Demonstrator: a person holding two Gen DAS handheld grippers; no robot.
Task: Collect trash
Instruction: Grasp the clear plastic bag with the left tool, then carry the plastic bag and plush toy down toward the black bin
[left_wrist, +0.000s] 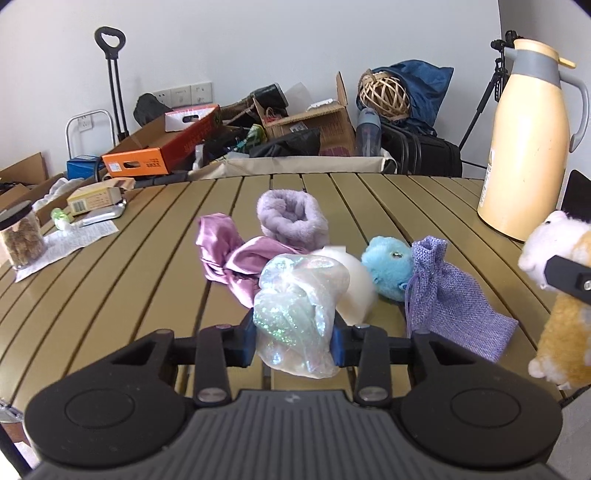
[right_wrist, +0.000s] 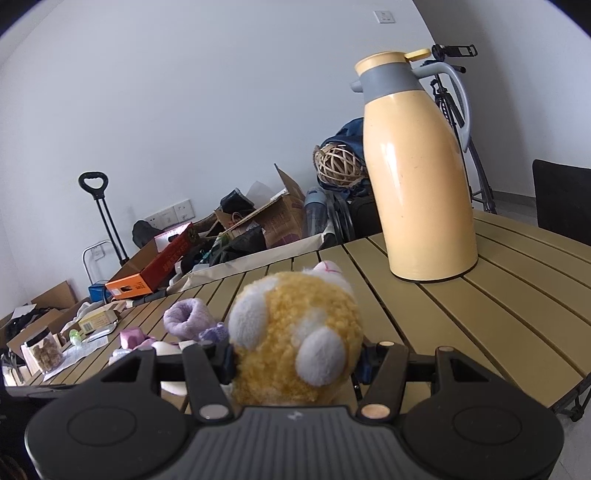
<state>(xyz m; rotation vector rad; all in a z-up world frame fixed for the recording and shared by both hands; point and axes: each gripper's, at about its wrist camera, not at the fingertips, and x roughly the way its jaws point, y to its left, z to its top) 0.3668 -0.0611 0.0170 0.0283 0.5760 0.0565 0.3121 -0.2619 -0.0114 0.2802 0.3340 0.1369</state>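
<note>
My left gripper (left_wrist: 294, 341) is shut on a crumpled iridescent plastic bag (left_wrist: 299, 310), held just above the slatted olive table (left_wrist: 147, 280). Behind the bag lie a pink satin cloth (left_wrist: 229, 254), a lilac fuzzy sock (left_wrist: 291, 218), a white soft ball (left_wrist: 354, 288), a blue plush (left_wrist: 388, 269) and a purple drawstring pouch (left_wrist: 450, 299). My right gripper (right_wrist: 297, 363) is shut on an orange-and-white plush toy (right_wrist: 295, 332), which also shows at the right edge of the left wrist view (left_wrist: 561, 295).
A tall yellow thermos jug (right_wrist: 417, 177) stands on the table's far right, also in the left wrist view (left_wrist: 524, 144). A jar of snacks (left_wrist: 20, 240), paper sheet (left_wrist: 70, 240) and small box (left_wrist: 96, 197) sit at the far left. Boxes and bags (left_wrist: 258, 125) are piled behind the table.
</note>
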